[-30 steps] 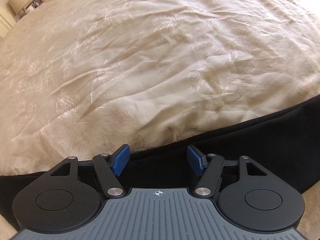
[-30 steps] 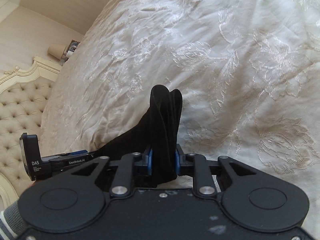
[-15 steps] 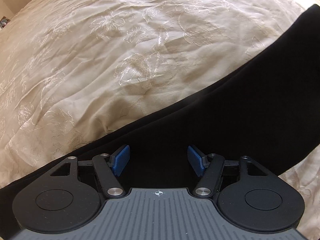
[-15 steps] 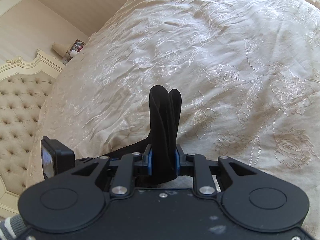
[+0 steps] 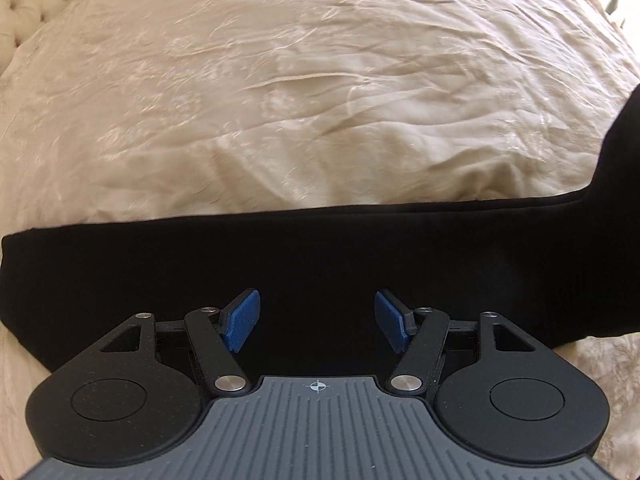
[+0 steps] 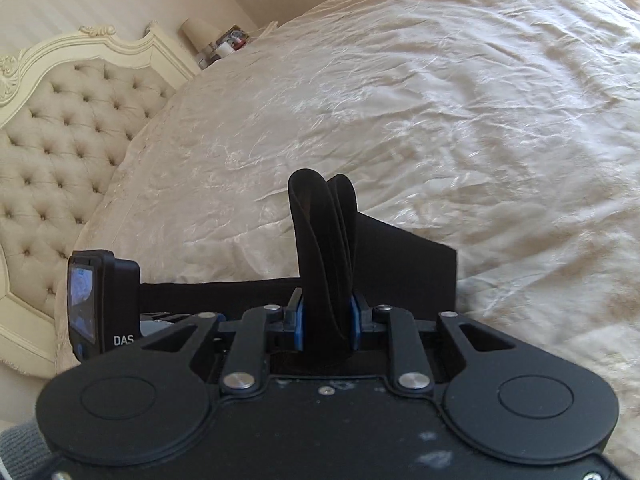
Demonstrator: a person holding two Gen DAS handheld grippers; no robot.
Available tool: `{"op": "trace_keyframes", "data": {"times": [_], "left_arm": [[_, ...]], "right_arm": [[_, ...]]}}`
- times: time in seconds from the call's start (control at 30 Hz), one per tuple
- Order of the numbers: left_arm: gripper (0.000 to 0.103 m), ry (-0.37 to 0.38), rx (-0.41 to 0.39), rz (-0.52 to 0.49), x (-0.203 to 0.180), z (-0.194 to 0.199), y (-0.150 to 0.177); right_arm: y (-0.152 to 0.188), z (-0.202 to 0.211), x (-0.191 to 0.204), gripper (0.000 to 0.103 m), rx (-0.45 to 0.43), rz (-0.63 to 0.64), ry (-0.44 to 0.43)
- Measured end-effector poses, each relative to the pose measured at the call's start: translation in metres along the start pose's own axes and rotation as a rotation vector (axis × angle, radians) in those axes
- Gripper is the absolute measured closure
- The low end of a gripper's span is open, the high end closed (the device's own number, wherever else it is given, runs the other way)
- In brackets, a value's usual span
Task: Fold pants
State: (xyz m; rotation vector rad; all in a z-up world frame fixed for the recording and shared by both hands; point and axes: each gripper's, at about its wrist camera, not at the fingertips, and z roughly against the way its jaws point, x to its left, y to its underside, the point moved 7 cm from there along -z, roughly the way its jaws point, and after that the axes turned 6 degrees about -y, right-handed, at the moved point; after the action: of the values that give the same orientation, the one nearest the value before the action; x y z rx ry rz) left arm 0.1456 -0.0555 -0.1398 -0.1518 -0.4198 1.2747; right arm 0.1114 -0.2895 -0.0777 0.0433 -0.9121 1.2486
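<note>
Black pants (image 5: 280, 256) lie as a long flat band across the cream bedspread in the left wrist view, rising at the far right edge. My left gripper (image 5: 318, 322) is open and empty, its blue pads apart just above the black cloth. In the right wrist view my right gripper (image 6: 326, 320) is shut on a bunched fold of the pants (image 6: 324, 240), which sticks up between the pads. More of the pants spreads flat behind it to the right. The left gripper's body (image 6: 100, 308) shows at the left of the right wrist view.
The cream embroidered bedspread (image 5: 320, 100) fills most of both views. A tufted headboard (image 6: 60, 140) stands at the left in the right wrist view, with a lamp and small items (image 6: 216, 40) on a nightstand beyond it.
The left gripper has swung over the pants, which now lie as a level band across its view. The right gripper, still shut on the cloth, has moved so more headboard and flat pants show.
</note>
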Motion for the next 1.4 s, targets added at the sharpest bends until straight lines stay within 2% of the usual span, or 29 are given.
{"op": "trace_keyframes", "data": {"times": [0.13, 0.27, 0.47, 0.57, 0.63, 0.7, 0.8, 1.0, 1.1, 1.23, 1.33, 1.4], "left_arm": [[0.04, -0.002, 0.024, 0.05, 0.028, 0.001, 0.015], [0.04, -0.014, 0.024, 0.076, 0.051, 0.004, 0.024], [0.04, -0.005, 0.018, 0.102, 0.069, 0.008, 0.028], [0.04, 0.007, 0.011, 0.099, 0.072, 0.01, 0.027], [0.04, 0.015, 0.006, 0.097, 0.073, 0.012, 0.024], [0.04, 0.017, 0.004, 0.098, 0.073, 0.012, 0.021], [0.04, 0.037, -0.004, 0.1, 0.072, 0.015, 0.015], [0.04, 0.104, -0.024, 0.085, 0.047, 0.022, -0.004], [0.04, 0.154, -0.033, 0.049, 0.021, 0.022, -0.009], [0.04, 0.181, -0.021, -0.056, -0.016, 0.01, -0.004], [0.04, 0.145, 0.012, -0.135, -0.032, -0.011, 0.011], [0.04, 0.127, 0.045, -0.146, -0.032, -0.025, 0.019]], "right_arm": [[0.02, -0.055, 0.026, 0.08, 0.069, 0.039, 0.003], [0.042, -0.102, 0.033, 0.08, 0.132, 0.079, 0.059], [0.055, -0.132, 0.03, 0.078, 0.15, 0.058, 0.123], [0.059, -0.138, 0.031, 0.074, 0.148, 0.067, 0.132], [0.059, -0.141, 0.034, 0.068, 0.14, 0.082, 0.117], [0.061, -0.146, 0.042, 0.064, 0.155, 0.101, 0.066], [0.062, -0.142, 0.053, 0.064, 0.147, 0.131, 0.031], [0.054, -0.1, 0.053, 0.064, 0.072, 0.126, 0.019], [0.049, -0.076, 0.036, 0.064, 0.03, 0.113, 0.066], [0.043, -0.056, 0.005, 0.063, -0.012, 0.067, 0.143], [0.037, -0.053, -0.014, 0.071, -0.013, 0.045, 0.182], [0.031, -0.057, -0.018, 0.094, -0.005, 0.05, 0.18]]}}
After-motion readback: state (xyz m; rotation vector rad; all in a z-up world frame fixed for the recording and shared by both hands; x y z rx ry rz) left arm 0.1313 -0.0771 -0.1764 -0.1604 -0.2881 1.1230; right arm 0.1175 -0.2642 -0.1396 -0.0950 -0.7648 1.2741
